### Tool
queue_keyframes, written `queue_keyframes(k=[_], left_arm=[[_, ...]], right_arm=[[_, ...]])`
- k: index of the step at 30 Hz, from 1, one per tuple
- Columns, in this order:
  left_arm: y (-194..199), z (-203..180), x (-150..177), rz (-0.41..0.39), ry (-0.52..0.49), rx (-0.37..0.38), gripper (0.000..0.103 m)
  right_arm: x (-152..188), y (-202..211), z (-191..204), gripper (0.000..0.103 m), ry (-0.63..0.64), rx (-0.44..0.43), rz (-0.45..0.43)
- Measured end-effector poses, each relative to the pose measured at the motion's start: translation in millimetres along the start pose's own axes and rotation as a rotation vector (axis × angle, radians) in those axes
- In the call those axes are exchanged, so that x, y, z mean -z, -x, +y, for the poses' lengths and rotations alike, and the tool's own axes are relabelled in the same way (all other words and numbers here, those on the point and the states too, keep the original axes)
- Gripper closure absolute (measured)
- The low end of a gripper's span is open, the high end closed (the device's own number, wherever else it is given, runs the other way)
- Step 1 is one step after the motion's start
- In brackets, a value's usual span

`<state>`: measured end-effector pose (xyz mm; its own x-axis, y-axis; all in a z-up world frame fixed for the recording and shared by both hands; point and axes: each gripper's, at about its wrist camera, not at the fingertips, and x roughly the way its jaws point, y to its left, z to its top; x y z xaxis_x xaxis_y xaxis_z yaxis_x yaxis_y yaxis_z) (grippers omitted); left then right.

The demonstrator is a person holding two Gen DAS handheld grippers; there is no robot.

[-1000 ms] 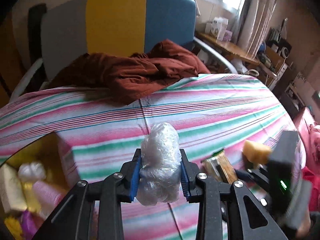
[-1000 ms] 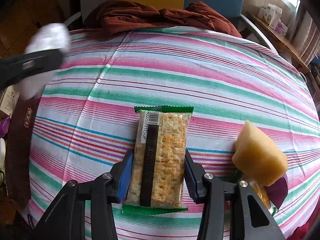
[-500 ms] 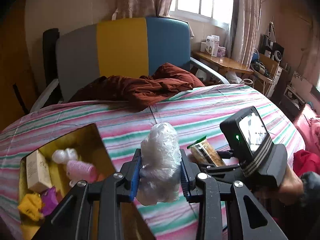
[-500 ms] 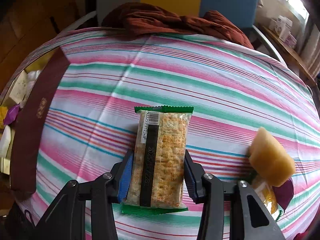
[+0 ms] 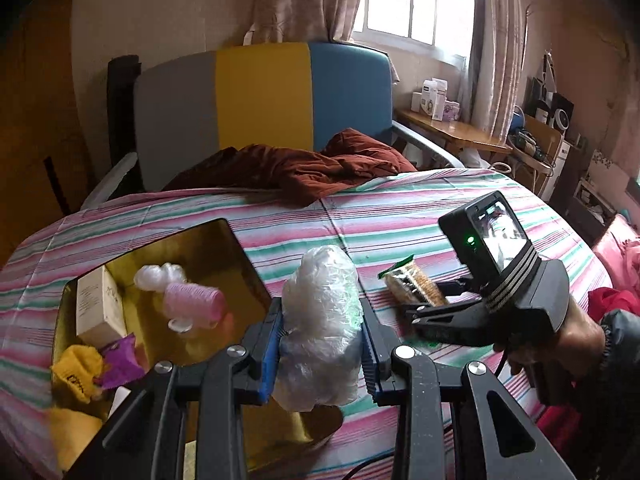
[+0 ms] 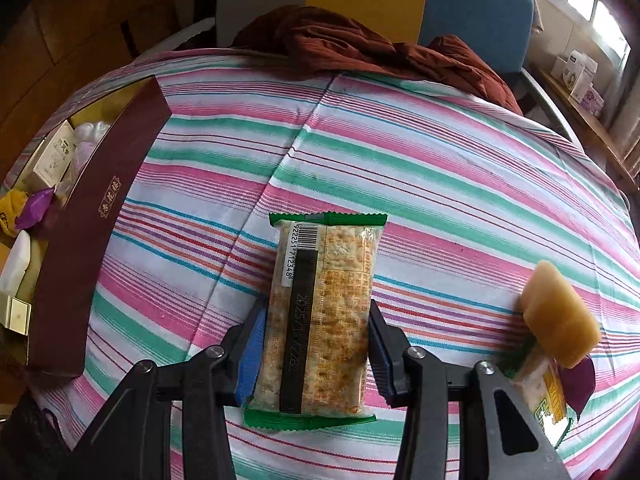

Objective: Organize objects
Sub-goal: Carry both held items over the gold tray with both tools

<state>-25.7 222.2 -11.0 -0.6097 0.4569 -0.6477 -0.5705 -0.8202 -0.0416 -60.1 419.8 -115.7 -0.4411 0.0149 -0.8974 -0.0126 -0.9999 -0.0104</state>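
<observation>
Box (image 5: pixel 240 248) already holds a pink roller (image 5: pixel 196 306), a carton and wrappers. Left tongs (image 5: pixel 320 344) clamp a crumpled plastic bag (image 5: pixel 324 320) at the box's near-right rim (drop looks close). Right tongs (image 6: pixel 316 344) pinch a cracker pack (image 6: pixel 324 312) above the striped table (image 6: pixel 440 184); yellow block (image 6: pixel 560 320) and another snack remain. Open cloth between pack and box.

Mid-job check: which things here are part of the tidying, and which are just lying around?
Part of the job:
- crumpled clear plastic bag in the left tongs
- cracker packet in the right tongs
- maroon box with sorted items
- yellow block and the snack packet under it

Just lying about:
- brown cloth
- chair
- side table
</observation>
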Motion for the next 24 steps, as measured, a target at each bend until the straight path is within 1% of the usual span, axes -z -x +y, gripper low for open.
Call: queue_keyframes(k=[11,24], left_arm=[[10,33,17,0.002,0.047,-0.042,0.068],[13,80,40,0.03,0.131,-0.096,0.068]], right_arm=[[0,0,3,0.057,0.003,0.025,-0.006],[0,-2,4,0.057,-0.016,0.044,-0.005]])
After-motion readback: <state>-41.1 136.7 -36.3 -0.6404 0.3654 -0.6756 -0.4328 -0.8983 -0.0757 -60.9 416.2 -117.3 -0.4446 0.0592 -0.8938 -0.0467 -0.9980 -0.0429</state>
